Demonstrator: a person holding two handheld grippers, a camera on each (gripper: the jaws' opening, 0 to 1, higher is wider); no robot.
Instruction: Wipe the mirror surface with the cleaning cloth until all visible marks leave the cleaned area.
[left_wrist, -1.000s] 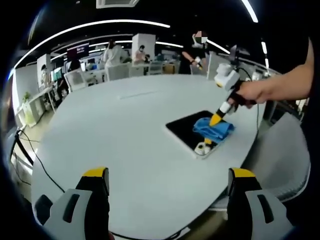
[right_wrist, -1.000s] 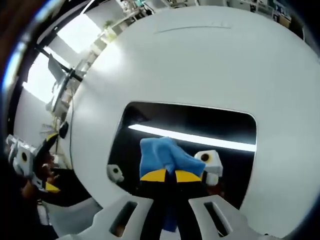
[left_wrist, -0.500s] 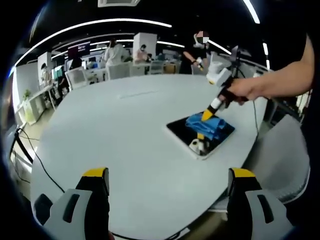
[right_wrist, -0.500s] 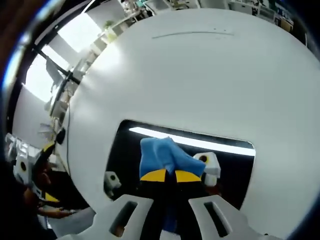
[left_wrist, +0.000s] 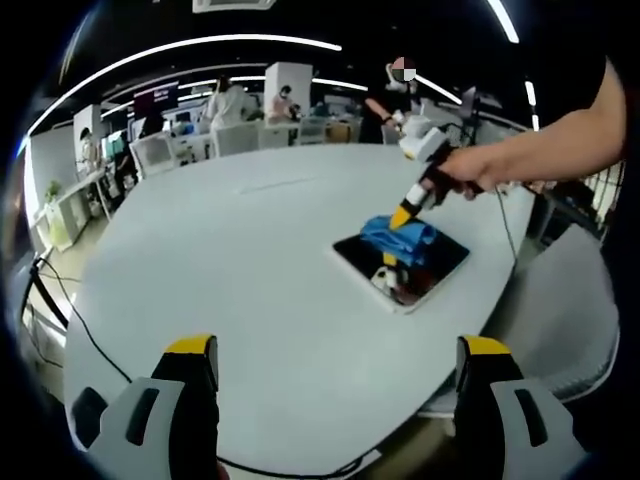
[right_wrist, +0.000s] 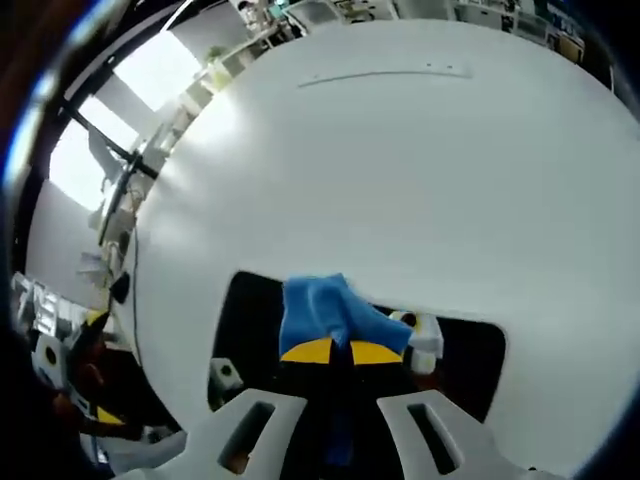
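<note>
— Two hand-held grippers: which one was working?

— The right hand-held gripper (right_wrist: 332, 351), clamped on the blue cloth (right_wrist: 318, 312), pressed it to the mirror (left_wrist: 403, 266) on the worktop (left_wrist: 250, 260). The left hand-held gripper (left_wrist: 340, 360) hung open. Wiping looked mid-stroke; next, probably the uncovered glass.

In the right gripper view, we lose the mirror's (right_wrist: 250, 320) six o'clock edge behind the right gripper (right_wrist: 333, 351), whose jaws also cover the blue cloth's (right_wrist: 315, 312) lower part. Marks on the glass are too small for us to tell.
</note>
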